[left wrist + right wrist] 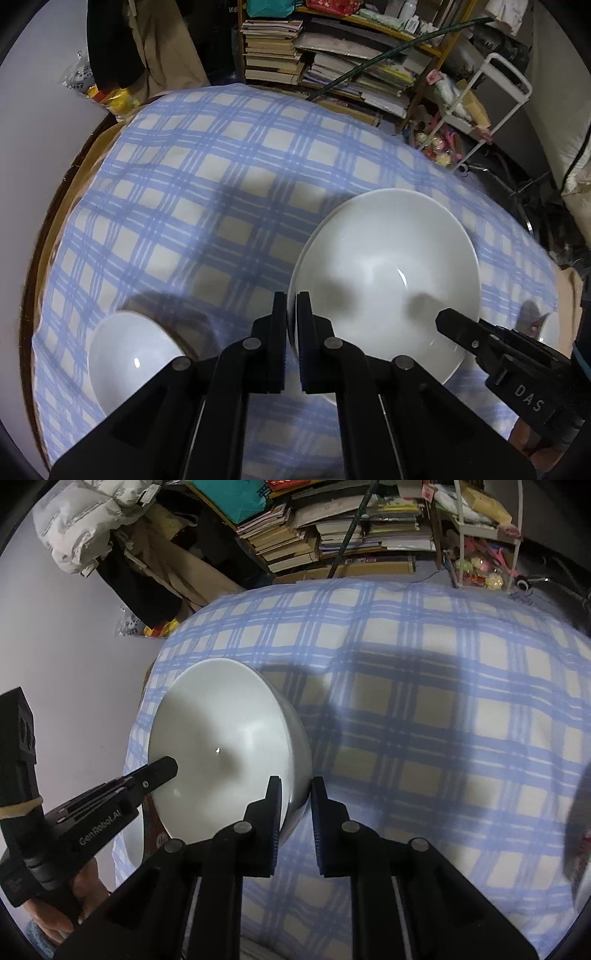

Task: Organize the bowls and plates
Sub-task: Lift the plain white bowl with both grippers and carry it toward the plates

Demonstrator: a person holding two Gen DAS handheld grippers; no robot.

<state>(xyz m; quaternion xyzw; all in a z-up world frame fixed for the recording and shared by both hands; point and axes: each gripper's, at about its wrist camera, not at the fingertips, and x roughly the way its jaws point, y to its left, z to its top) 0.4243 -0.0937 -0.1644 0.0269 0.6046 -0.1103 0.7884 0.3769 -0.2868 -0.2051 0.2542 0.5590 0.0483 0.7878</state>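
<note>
A large white bowl (384,273) is held tilted above the blue plaid tablecloth (207,192). My left gripper (291,306) is shut on its near-left rim. In the right wrist view the same bowl (221,753) sits left of centre, and my right gripper (295,790) straddles its right rim with a gap between the pads and the rim. The right gripper also shows in the left wrist view (448,321), the left gripper in the right wrist view (168,768). A smaller white bowl (129,358) rests on the cloth at lower left.
Part of another white dish (550,328) shows at the right edge of the cloth behind the right gripper. Shelves of books (332,55) and a white rack (480,110) stand beyond the table's far edge. A wall is at the left.
</note>
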